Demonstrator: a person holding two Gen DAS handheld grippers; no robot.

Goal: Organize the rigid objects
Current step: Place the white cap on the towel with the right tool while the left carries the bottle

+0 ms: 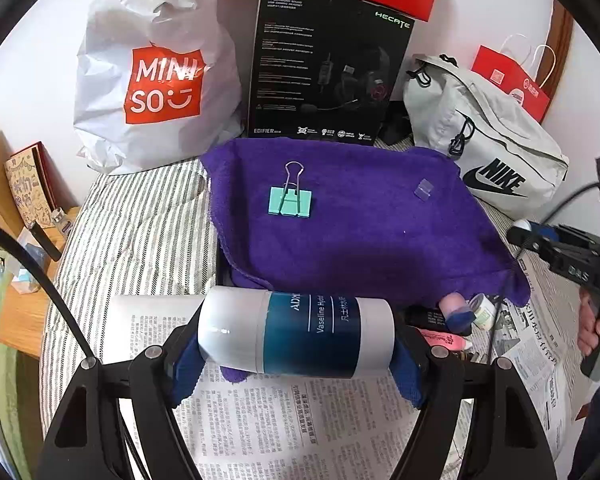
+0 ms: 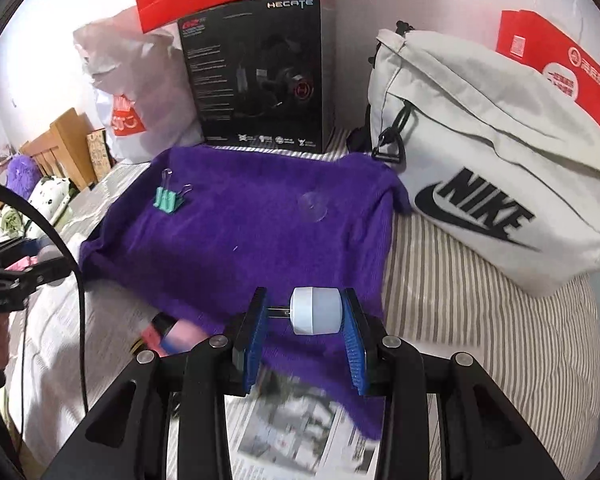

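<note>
My left gripper (image 1: 296,344) is shut on a white and blue Vaseline bottle (image 1: 300,330), held sideways above the newspaper, just short of the purple towel (image 1: 360,232). My right gripper (image 2: 306,316) is shut on a small white plug adapter (image 2: 316,311), its prongs pointing left, held over the towel's (image 2: 240,240) near edge. A green binder clip (image 1: 290,200) lies on the towel, as does a small clear plastic piece (image 1: 424,189). The clip (image 2: 167,199) and the clear piece (image 2: 314,206) show in the right wrist view too.
At the back stand a Miniso bag (image 1: 156,72), a black headset box (image 1: 324,64) and a white Nike bag (image 1: 488,140). Small items (image 1: 460,316) lie by the towel's near right corner on newspaper (image 1: 300,420). A wooden shelf (image 1: 20,240) is at left.
</note>
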